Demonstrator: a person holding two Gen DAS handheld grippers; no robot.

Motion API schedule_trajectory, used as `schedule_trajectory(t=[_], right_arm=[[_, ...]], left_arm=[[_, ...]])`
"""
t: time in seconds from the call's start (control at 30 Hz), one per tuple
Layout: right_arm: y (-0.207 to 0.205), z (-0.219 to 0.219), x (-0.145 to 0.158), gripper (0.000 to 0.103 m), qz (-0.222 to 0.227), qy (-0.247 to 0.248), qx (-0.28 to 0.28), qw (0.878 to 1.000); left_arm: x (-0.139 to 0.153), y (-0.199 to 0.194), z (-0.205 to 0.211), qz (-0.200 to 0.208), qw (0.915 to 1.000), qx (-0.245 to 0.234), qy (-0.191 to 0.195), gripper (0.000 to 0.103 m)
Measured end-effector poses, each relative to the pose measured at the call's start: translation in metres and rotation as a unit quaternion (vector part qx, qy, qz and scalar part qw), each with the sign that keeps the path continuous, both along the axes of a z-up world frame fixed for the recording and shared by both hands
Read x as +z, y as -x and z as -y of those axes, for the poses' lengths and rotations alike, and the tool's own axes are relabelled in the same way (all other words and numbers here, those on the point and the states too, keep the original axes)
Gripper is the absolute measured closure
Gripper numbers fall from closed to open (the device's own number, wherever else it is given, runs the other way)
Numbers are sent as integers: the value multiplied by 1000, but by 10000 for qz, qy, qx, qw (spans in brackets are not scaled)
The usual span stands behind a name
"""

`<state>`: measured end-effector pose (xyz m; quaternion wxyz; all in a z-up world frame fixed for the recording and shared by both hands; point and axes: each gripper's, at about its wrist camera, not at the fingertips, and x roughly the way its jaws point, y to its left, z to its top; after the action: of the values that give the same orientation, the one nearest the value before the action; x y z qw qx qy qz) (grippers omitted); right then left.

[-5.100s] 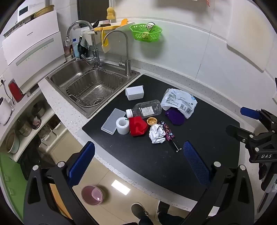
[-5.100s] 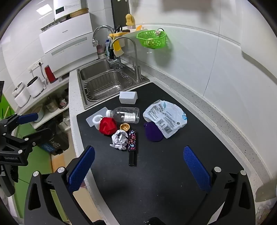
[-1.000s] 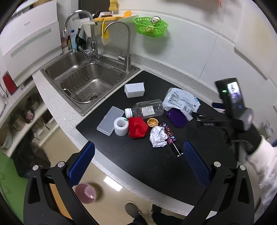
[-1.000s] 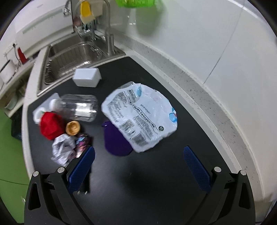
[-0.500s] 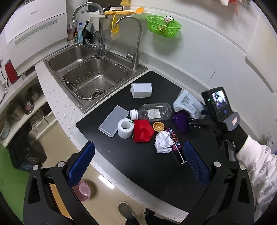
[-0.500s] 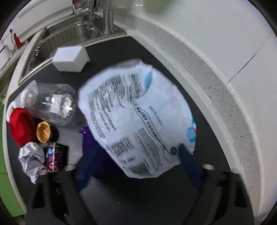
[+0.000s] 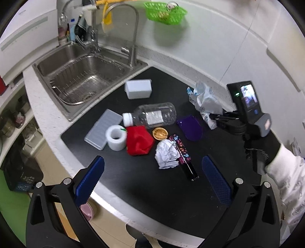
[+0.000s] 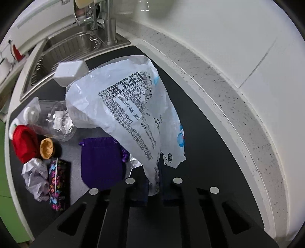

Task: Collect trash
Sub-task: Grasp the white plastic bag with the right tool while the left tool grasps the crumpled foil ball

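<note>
My right gripper [image 8: 153,188] is shut on a corner of the white printed plastic bag [image 8: 129,106] and lifts it off the black mat; both also show in the left wrist view, the bag [image 7: 205,104] at the right. My left gripper [image 7: 152,177] is open and empty above the near edge of the mat. On the mat lie a clear plastic bottle [image 7: 152,116], a red crumpled piece [image 7: 139,141], crumpled white paper [image 7: 166,153], a colourful wrapper [image 7: 184,157], a small orange cup [image 7: 160,133] and a purple pouch [image 7: 190,126].
A white box [image 7: 138,89], a ribbed white lid [image 7: 103,131] and a white tape roll [image 7: 116,138] also sit on the black mat [image 7: 152,185]. A steel sink [image 7: 80,74] with taps is at the left. A green basket [image 7: 164,13] hangs on the wall.
My right gripper has closed on the bag's corner and raised the bag, which was lying flat. The purple pouch under it is now uncovered. My left gripper has drifted closer to the mat.
</note>
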<state>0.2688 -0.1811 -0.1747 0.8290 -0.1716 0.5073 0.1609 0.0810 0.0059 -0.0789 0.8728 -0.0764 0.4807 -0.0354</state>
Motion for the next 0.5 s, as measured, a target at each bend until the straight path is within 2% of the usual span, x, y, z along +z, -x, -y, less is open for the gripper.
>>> schedule_trajectory(t=[0.27, 0.5], right_arm=[[24, 18, 21, 96, 128, -273, -32, 9995], [34, 29, 33, 96, 208, -424, -1, 9989]], left_arm=[[-45, -28, 21, -358, 9993, -91, 80, 3], [-91, -45, 26, -697, 9973, 23, 211, 4]])
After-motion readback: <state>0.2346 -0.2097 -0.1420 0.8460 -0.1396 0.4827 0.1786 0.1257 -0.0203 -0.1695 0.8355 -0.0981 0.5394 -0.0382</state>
